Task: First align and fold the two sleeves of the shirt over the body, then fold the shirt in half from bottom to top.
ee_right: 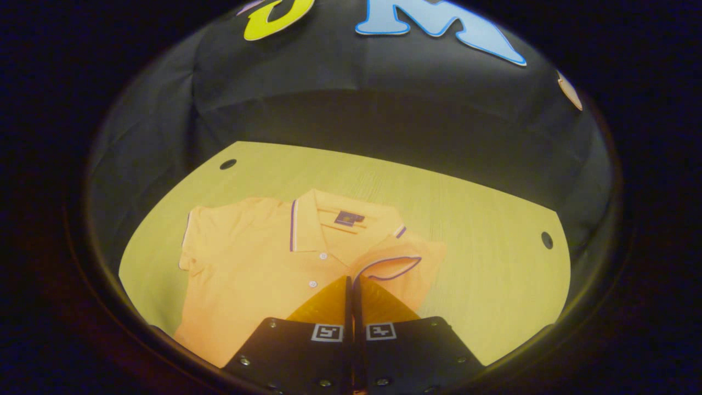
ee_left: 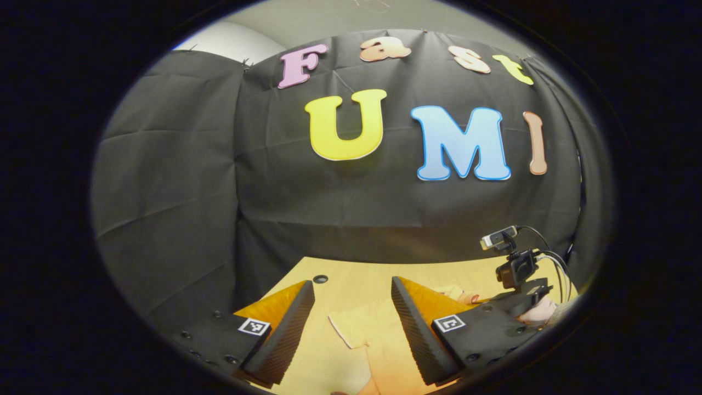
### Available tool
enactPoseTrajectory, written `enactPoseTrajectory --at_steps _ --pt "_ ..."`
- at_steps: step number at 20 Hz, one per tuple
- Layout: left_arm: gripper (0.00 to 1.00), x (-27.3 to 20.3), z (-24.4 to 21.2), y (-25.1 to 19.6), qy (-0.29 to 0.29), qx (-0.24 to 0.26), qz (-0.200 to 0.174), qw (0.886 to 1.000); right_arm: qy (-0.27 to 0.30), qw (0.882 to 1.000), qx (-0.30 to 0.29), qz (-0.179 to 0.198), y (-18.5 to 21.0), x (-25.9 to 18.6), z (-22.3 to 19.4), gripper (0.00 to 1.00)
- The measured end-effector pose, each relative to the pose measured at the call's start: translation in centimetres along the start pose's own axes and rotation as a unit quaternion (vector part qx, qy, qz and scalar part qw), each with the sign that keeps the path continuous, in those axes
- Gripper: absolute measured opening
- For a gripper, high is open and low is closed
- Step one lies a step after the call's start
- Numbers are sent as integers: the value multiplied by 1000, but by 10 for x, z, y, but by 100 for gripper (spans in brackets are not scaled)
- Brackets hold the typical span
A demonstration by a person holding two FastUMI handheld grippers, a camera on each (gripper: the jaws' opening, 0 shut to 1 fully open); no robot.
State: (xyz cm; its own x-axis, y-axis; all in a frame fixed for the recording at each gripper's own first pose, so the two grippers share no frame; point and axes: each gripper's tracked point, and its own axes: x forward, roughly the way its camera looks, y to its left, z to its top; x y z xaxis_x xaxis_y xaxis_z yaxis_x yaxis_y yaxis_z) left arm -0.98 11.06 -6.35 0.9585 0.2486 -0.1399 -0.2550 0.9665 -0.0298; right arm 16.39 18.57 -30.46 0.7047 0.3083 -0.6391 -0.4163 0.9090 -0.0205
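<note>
R gripper [ee_right: 351, 285]: fingers pressed together, tips right at the purple-trimmed cuff of the folded-in sleeve [ee_right: 392, 269]; can't tell if any cloth is caught btwn them. Beyond lies the orange short-sleeved polo shirt [ee_right: 247, 274], flat on the pale wooden counter [ee_right: 482, 247], collar at far side, other sleeve spread out to the left. L gripper [ee_left: 351, 307]: fingers spread wide, nothing btwn them, above the counter w/ an edge of the shirt just below. To its right, the other gripper's black camera mount [ee_left: 515, 269] w/ cables.
</note>
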Motion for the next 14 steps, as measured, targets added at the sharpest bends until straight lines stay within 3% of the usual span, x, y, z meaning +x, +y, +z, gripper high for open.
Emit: enactPoseTrajectory --at_steps 4,6,14 --pt "93 4 -6 4 5 -6 0 1000 6 1000 -7 -2 1 0 -5 9" --pt "94 9 -11 3 8 -8 -3 1000 4 1000 -4 -6 -1 -5 -4 27" --pt "94 48 -55 1 36 -19 -11 999 -23 999 26 -10 -12 -42 7 29"
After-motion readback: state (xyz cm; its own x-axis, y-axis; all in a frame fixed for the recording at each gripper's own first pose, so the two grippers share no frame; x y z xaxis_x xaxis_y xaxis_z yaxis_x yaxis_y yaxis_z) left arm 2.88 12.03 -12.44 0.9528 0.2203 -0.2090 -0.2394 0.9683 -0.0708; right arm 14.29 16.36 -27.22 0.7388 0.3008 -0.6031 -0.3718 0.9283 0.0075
